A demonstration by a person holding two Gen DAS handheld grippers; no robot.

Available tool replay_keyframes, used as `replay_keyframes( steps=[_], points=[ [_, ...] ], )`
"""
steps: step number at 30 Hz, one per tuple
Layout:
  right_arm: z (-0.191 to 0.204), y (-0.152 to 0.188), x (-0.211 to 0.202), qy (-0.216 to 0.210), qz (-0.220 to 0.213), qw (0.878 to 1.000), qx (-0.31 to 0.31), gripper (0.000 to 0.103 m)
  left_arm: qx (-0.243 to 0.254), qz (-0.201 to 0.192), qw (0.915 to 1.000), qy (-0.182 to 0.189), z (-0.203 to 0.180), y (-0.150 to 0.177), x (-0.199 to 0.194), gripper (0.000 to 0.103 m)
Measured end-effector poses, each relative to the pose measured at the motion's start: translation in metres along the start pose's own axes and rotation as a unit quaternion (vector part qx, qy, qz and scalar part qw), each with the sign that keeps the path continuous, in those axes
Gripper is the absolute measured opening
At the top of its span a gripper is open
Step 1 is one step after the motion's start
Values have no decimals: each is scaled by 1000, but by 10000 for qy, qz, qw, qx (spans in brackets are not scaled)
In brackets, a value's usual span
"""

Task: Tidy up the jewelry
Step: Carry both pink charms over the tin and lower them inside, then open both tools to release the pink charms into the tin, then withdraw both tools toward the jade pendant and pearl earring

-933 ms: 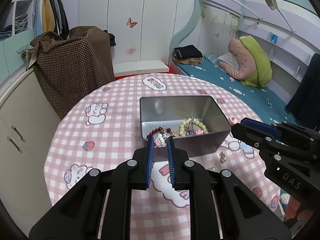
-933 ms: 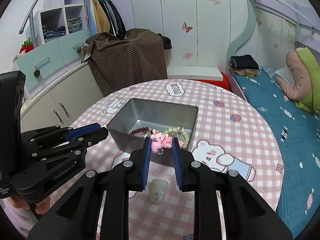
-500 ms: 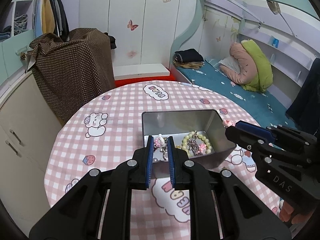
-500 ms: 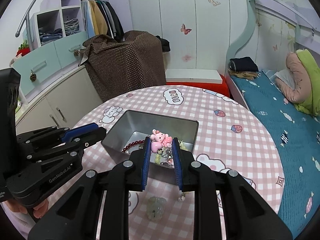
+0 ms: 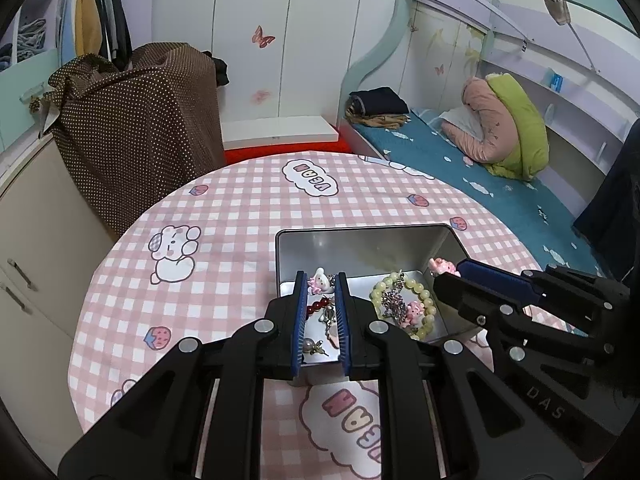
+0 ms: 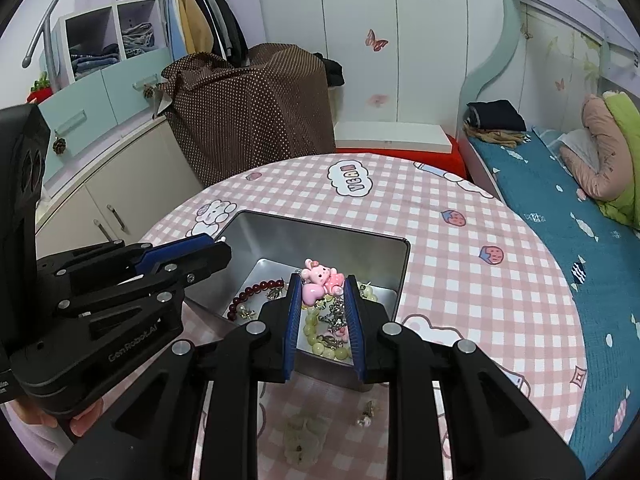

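Note:
An open metal tin stands on the pink checked round table. Inside lie a pale green bead bracelet, a dark red bead bracelet and small charms. My left gripper is shut on a small white and pink charm, above the tin's near left part. My right gripper is shut on a pink bear charm over the tin. In the left wrist view the right gripper comes in from the right, and in the right wrist view the left gripper from the left.
On the cloth in front of the tin lie a pale stone pendant and a small earring. A brown dotted cover drapes furniture behind the table. Cabinets stand to the left and a bed to the right.
Both grippers have risen and moved forward with their charms, from the tin's near wall to above its inside. The jaws have kept their grip.

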State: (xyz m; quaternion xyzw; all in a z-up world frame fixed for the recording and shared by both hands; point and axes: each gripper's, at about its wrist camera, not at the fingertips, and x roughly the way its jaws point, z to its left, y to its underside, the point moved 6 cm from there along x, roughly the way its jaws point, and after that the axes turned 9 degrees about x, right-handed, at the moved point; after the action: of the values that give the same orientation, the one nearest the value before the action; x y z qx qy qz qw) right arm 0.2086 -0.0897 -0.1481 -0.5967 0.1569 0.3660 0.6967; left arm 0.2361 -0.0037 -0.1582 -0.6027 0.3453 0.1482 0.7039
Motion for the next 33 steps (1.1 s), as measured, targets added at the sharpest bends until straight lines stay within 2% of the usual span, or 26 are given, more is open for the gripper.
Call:
replay_keyframes(
  steps=[4, 6, 8, 9, 10, 23, 33],
  points=[
    [0, 1, -1, -94, -27, 10000, -12, 24, 0, 15, 10000, 16, 0, -1, 2, 15],
    [-1, -1, -5, -58, -101, 9999, -7, 38, -1, 24, 10000, 14, 1, 1, 3, 15],
    [-1, -3, -9, -26, -184, 9998, -4, 50, 15, 24, 10000, -19, 1, 1, 3, 25],
    [-2, -4, -12, 11, -243, 9997, -4, 53, 9, 12, 10000, -26, 1, 1, 3, 33],
    [-3, -5, -14, 31, -269, 9996, -3, 54, -3, 3, 10000, -25, 2, 2, 2, 37],
    [-10, -2, -28, 166, -344, 9992, 118, 58, 4, -9, 10000, -40, -3, 6, -10, 46],
    [-22, 6, -52, 357, -477, 9978, 300, 66, 12, -86, 9999, -76, -8, 13, -33, 56]
  ],
)
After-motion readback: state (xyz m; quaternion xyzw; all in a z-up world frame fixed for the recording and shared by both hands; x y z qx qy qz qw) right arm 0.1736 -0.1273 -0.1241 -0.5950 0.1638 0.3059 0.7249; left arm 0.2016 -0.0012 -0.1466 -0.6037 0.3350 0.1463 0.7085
